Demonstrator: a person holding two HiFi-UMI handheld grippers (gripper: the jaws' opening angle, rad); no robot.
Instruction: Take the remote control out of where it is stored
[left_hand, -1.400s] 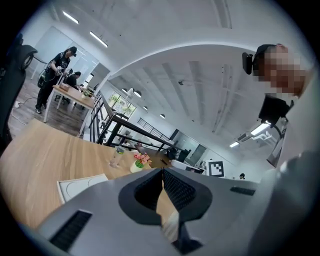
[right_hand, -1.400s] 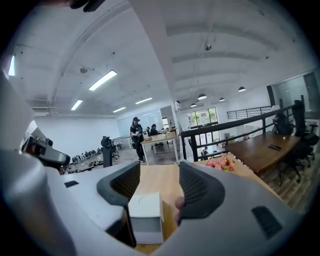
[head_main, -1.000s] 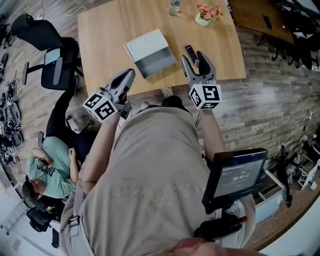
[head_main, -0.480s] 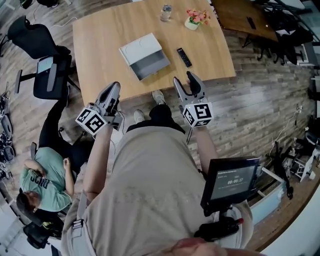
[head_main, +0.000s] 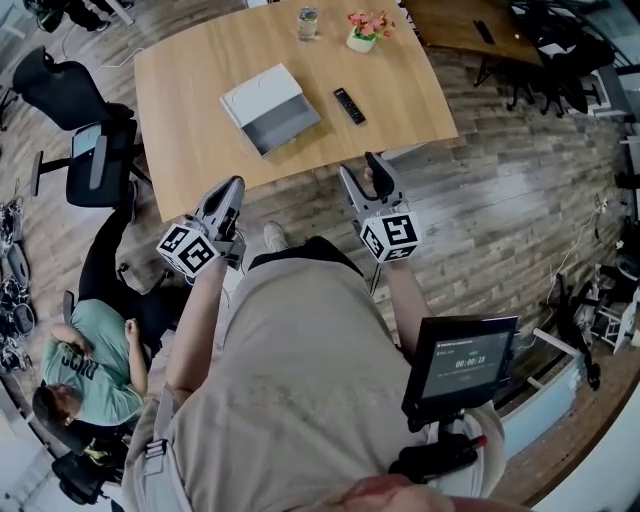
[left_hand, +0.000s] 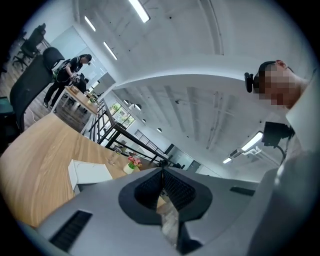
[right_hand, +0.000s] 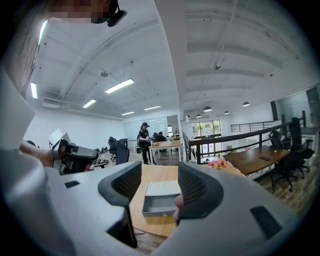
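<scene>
A black remote control (head_main: 349, 105) lies flat on the wooden table (head_main: 200, 130), to the right of a small white drawer box (head_main: 270, 108) whose drawer stands pulled out. Both grippers hang over the floor, short of the table's near edge. My left gripper (head_main: 230, 190) is shut and empty; its pads meet in the left gripper view (left_hand: 161, 172), with the box (left_hand: 90, 172) beyond. My right gripper (head_main: 362, 170) is open with nothing between its pads (right_hand: 159, 187). The open drawer (right_hand: 161, 197) shows through the gap. The remote is hidden in both gripper views.
A glass (head_main: 308, 20) and a small flower pot (head_main: 365, 30) stand at the table's far edge. Office chairs (head_main: 95, 150) are at the left, a seated person (head_main: 85, 350) at lower left. A screen (head_main: 465, 355) hangs at my right hip. A dark table (head_main: 470, 25) is beyond.
The person has stepped back from the table. Both grippers have drawn away from it; the right one has left the remote's side. The remote stays on the tabletop.
</scene>
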